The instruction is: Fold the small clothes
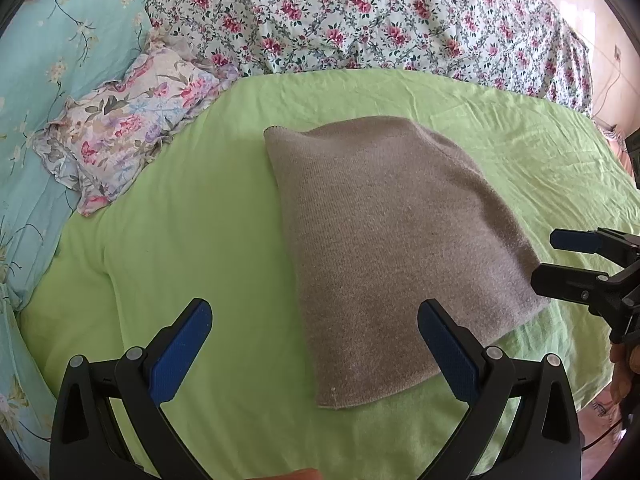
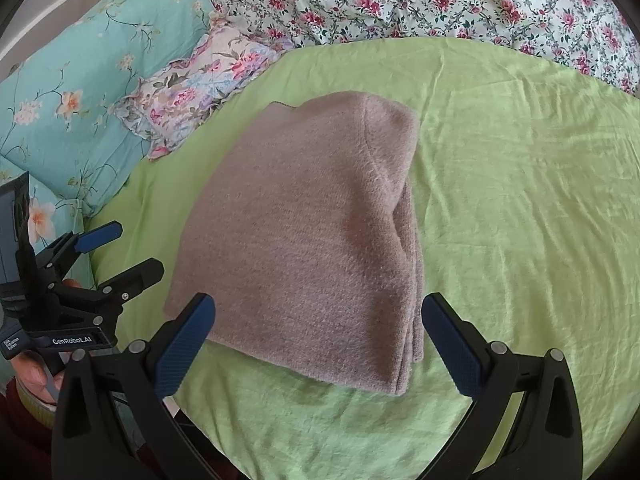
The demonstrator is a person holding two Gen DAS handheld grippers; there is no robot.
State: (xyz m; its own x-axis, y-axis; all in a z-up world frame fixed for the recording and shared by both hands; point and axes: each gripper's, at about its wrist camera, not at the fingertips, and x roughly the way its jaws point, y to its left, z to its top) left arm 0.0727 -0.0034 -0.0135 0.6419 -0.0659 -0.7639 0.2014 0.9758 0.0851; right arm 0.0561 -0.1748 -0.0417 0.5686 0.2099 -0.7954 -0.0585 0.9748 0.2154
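Note:
A grey-brown knit garment lies folded in a thick rectangle on the green sheet; it also shows in the right wrist view, with its stacked layers visible along its right edge. My left gripper is open and empty, hovering over the garment's near left corner. My right gripper is open and empty, above the garment's near edge. The right gripper also shows at the right edge of the left wrist view. The left gripper shows at the left of the right wrist view.
A small floral pillow and a teal floral quilt lie at the left. A red-flowered duvet is bunched along the far side. The bed's edge falls off at the right.

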